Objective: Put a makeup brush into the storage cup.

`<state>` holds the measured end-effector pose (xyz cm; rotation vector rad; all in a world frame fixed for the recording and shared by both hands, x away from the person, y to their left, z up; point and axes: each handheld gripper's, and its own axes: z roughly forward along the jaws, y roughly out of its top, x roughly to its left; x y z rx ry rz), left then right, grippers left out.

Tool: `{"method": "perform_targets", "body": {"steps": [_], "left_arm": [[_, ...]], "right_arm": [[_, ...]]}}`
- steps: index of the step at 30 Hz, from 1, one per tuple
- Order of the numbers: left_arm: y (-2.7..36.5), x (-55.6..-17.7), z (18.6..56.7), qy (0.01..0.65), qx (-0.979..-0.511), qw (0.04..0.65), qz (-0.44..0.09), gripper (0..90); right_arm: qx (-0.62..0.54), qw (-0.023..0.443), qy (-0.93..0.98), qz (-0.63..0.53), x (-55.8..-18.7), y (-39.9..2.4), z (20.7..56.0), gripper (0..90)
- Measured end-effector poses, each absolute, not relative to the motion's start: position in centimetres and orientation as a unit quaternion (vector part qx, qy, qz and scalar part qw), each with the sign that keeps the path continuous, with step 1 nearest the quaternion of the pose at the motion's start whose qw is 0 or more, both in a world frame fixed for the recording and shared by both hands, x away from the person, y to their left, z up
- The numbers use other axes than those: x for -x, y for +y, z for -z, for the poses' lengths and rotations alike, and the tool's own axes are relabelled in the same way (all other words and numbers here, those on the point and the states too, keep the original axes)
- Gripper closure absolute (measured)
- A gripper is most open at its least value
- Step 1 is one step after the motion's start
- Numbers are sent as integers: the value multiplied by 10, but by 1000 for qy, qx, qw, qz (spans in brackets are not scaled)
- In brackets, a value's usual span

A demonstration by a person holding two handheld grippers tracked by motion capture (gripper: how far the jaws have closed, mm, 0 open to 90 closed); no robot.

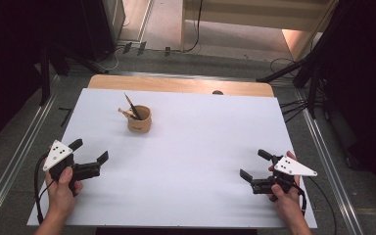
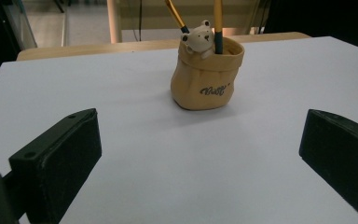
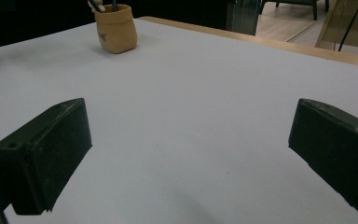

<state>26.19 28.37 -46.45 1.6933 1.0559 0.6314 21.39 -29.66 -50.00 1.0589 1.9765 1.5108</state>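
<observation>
Two black blocky tongs, left [image 1: 91,151] and right [image 1: 254,165], both wide, empty, tan sack-shaped pen pot [image 1: 139,119], matte white table [image 1: 186,166]

Pens [image 1: 131,108] stand in the pot [image 1: 140,120] on the sheet [image 1: 191,161], left of centre.

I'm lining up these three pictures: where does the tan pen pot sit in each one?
High view: the tan pen pot stands upper left of centre on the white sheet.
Left gripper view: top centre, ahead between the open jaws.
Right gripper view: top left corner.
Shared landmark: the wooden table edge behind the pot.
</observation>
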Motion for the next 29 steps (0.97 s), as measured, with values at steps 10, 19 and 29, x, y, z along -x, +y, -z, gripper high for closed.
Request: {"method": "perform_targets", "body": {"steps": [10, 19, 29], "left_arm": [[292, -254, 468, 440, -700, 499, -261, 0], [302, -246, 471, 444, -699, 496, -263, 0], [306, -243, 473, 442, -700, 497, -259, 0]], "right_arm": [[-386, 218, 713, -543, -214, -297, 500, 0], [-393, 218, 712, -540, -214, -299, 503, 0], [-397, 217, 713, -536, -215, -297, 504, 0]]}}
